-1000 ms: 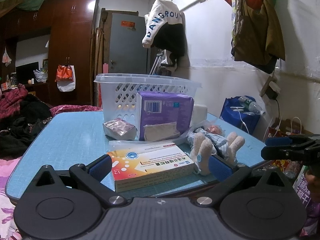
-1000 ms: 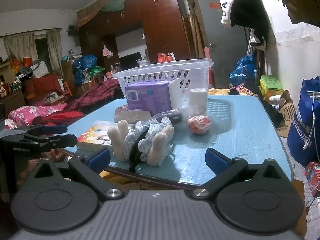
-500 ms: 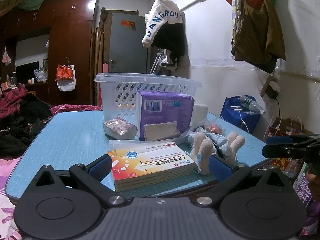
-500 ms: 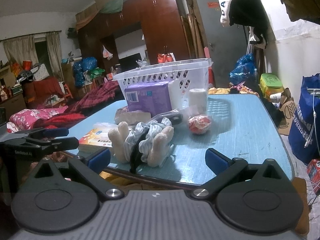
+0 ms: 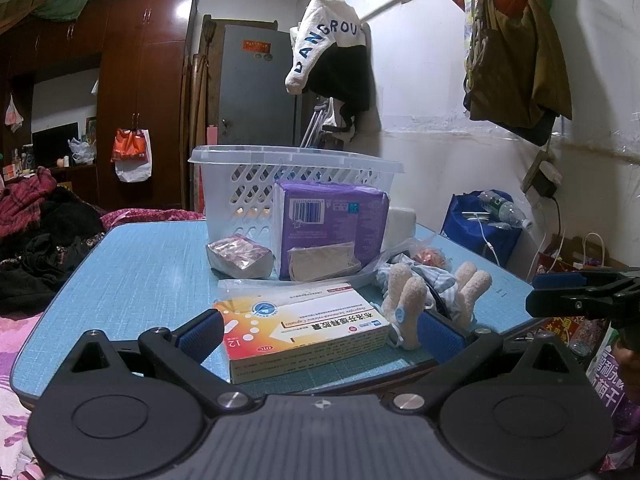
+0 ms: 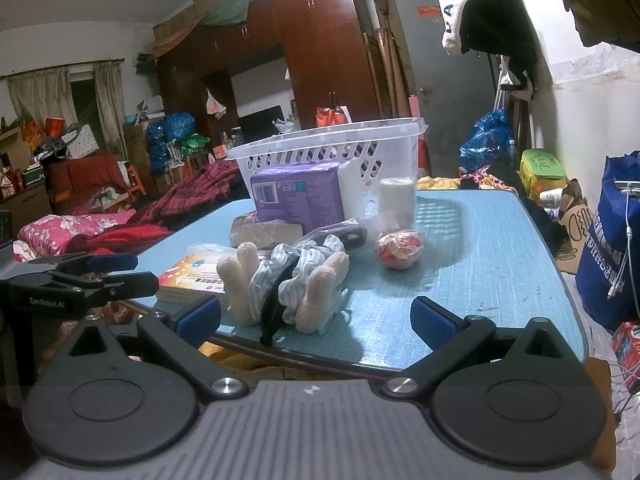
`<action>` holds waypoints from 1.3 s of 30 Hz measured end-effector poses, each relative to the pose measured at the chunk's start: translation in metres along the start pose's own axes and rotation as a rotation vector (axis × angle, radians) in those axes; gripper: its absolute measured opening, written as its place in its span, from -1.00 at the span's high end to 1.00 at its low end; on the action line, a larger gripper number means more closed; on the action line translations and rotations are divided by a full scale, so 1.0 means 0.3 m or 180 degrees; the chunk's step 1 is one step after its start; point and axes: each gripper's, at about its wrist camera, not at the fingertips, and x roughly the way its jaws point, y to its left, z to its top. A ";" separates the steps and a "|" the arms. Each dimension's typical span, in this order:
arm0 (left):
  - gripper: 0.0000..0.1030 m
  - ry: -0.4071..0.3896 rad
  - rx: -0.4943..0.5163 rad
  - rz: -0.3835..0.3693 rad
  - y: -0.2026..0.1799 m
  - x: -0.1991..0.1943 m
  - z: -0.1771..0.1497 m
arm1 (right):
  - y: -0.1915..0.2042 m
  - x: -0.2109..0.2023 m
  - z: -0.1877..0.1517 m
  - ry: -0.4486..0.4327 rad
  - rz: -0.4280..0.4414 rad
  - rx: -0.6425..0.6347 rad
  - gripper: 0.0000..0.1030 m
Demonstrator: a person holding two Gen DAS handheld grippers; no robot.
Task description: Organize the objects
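A white slotted basket (image 5: 280, 176) (image 6: 352, 148) stands at the back of the blue table (image 5: 140, 264) (image 6: 480, 248). In front of it sit a purple pack (image 5: 332, 220) (image 6: 298, 196), a foil-wrapped packet (image 5: 238, 254), a medicine box (image 5: 304, 326) (image 6: 188, 276), a plush doll in striped cloth (image 5: 432, 292) (image 6: 296, 284) and a red-and-white wrapped ball (image 6: 400, 248). My left gripper (image 5: 320, 334) is open at the near edge, its fingers either side of the medicine box. My right gripper (image 6: 316, 318) is open, level with the doll.
A white roll (image 6: 396, 198) stands beside the basket. Bedding and clothes (image 5: 36, 232) lie left of the table. A blue bag (image 6: 612, 240) and boxes sit on the floor at the right. Bags and a hoodie (image 5: 332, 52) hang on the wall.
Both grippers have drifted only slightly; the right wrist view has shifted a little. Nothing on the table has moved.
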 end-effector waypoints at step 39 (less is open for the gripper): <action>-1.00 0.0024 -0.0013 -0.0020 -0.001 0.006 -0.003 | 0.000 0.009 -0.013 0.0016 -0.0007 -0.0013 -1.00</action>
